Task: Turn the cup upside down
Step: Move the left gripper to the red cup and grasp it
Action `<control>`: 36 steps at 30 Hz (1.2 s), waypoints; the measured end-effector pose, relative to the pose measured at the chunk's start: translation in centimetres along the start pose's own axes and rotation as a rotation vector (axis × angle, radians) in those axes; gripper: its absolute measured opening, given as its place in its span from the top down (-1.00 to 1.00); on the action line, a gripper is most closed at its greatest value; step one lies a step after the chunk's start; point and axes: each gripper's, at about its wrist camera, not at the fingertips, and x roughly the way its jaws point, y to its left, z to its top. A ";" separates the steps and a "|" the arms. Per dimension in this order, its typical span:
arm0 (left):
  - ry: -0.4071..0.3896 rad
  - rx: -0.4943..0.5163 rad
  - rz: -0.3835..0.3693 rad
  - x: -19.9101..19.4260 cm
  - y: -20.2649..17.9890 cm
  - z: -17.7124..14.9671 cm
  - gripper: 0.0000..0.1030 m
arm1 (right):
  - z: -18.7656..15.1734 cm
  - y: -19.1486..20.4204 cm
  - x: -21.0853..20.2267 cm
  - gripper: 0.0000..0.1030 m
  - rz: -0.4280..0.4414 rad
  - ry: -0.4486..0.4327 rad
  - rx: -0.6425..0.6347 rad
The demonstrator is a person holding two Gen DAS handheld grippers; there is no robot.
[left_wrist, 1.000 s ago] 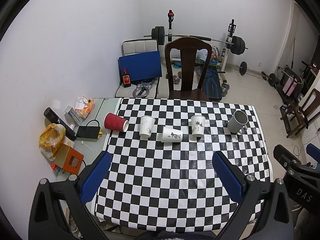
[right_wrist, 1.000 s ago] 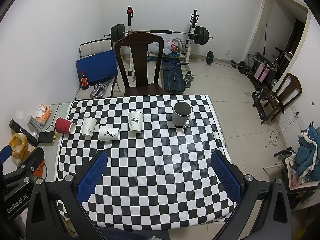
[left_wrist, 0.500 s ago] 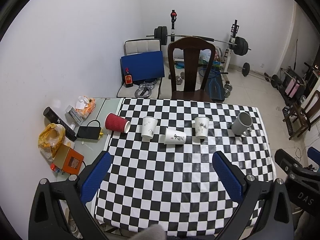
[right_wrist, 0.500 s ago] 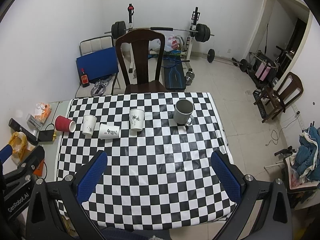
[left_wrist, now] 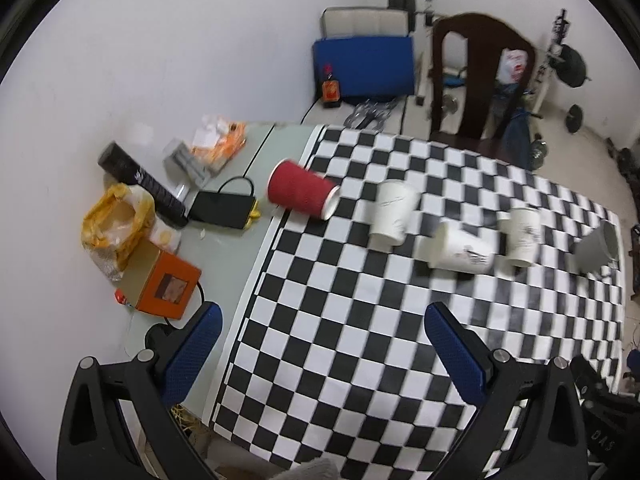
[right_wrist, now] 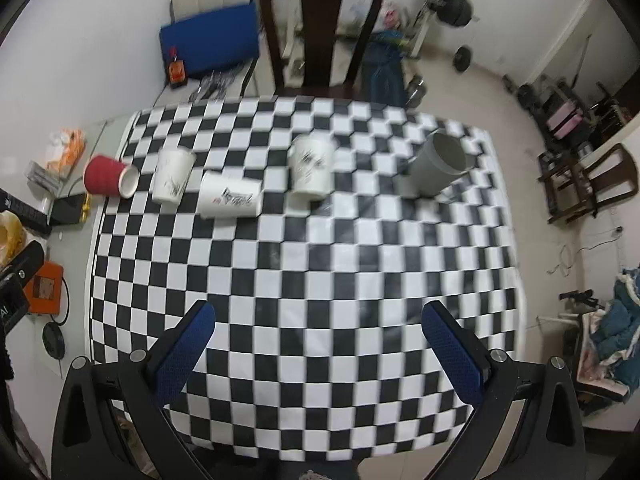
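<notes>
1. Fingers of the left gripper (left_wrist: 320,350) stand wide apart with blue pads, holding nothing, above the near edge of the checkered tablecloth (left_wrist: 360,340).
2. The right gripper (right_wrist: 318,350) is likewise spread open and empty, its blue pads over the near part of the same cloth.
3. Beyond the left gripper, ahead and slightly left, a red cup (left_wrist: 301,195) lies on its side at the cloth's left edge, its mouth turned toward the other cups.
4. Farther right of it, a white paper cup (left_wrist: 392,214) stands upright, then a second white cup (left_wrist: 460,251) lies on its side, and a third white cup (left_wrist: 522,236) stands upright just beside it.
5. A grey mug (right_wrist: 438,166) sits at the far right of the row, ahead and right of the right gripper; motion blur hides whether it is tilted.
6. Left of the left gripper, off the cloth, an orange box (left_wrist: 166,290) and a yellow bag (left_wrist: 114,226) rest on a pale side surface.
7. Past the table's far edge stands a dark wooden chair (right_wrist: 318,24).
</notes>
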 end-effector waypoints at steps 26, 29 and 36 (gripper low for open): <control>0.346 -0.401 -0.150 24.0 7.3 8.9 -0.90 | 1.9 17.2 24.0 -1.00 -0.032 0.364 -0.042; 0.370 -0.485 -0.190 25.5 8.0 10.0 -0.89 | 2.3 18.2 24.7 -1.00 -0.033 0.380 -0.008; 0.418 -0.598 -0.233 28.9 8.5 12.4 -0.83 | 3.0 19.9 25.6 -1.00 -0.040 0.395 0.046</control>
